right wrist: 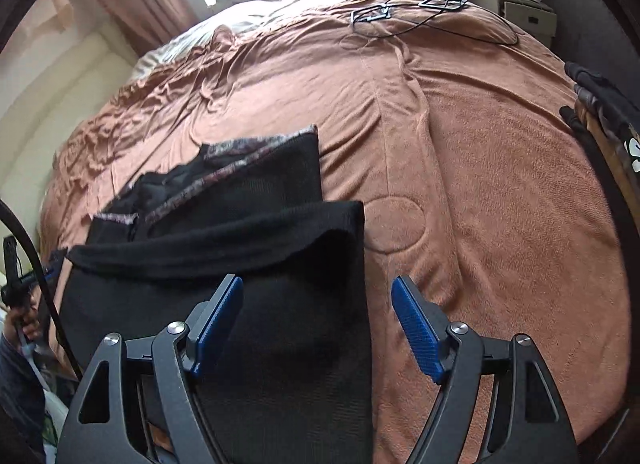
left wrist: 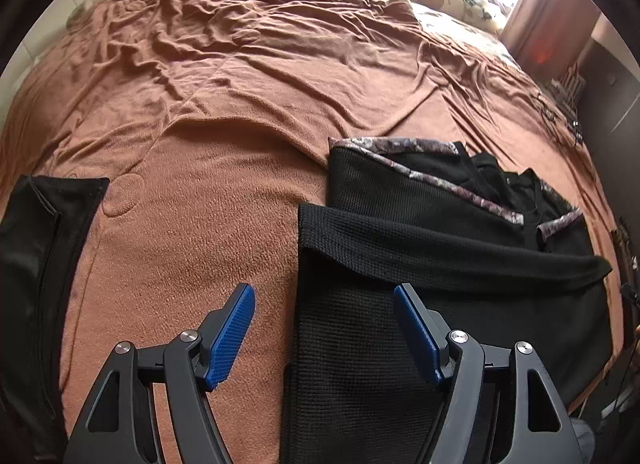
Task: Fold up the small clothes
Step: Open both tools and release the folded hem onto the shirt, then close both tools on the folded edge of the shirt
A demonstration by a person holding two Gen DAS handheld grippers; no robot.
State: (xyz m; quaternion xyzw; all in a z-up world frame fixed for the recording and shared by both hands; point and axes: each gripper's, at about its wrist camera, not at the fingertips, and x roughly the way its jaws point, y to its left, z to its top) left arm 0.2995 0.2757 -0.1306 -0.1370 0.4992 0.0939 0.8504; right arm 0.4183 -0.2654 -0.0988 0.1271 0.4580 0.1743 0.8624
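both jaws apart, empty — black knit garment (left wrist: pixel 440 248) lies under left gripper (left wrist: pixel 324 334) toward 3 o'clock, under right gripper (right wrist: pixel 318 328) toward 9.

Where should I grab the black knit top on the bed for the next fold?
Probably grip the black knit top at its two near bottom corners, one open gripper each, left gripper and right gripper, coming from the near edge. The lower panel lies flat there; the far end is already folded over.

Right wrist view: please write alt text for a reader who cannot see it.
A partly folded black knit garment with patterned trim lies on a brown blanket covering a bed. The open right tool hovers over the garment's right edge, holding nothing. Black cables lie farther back.
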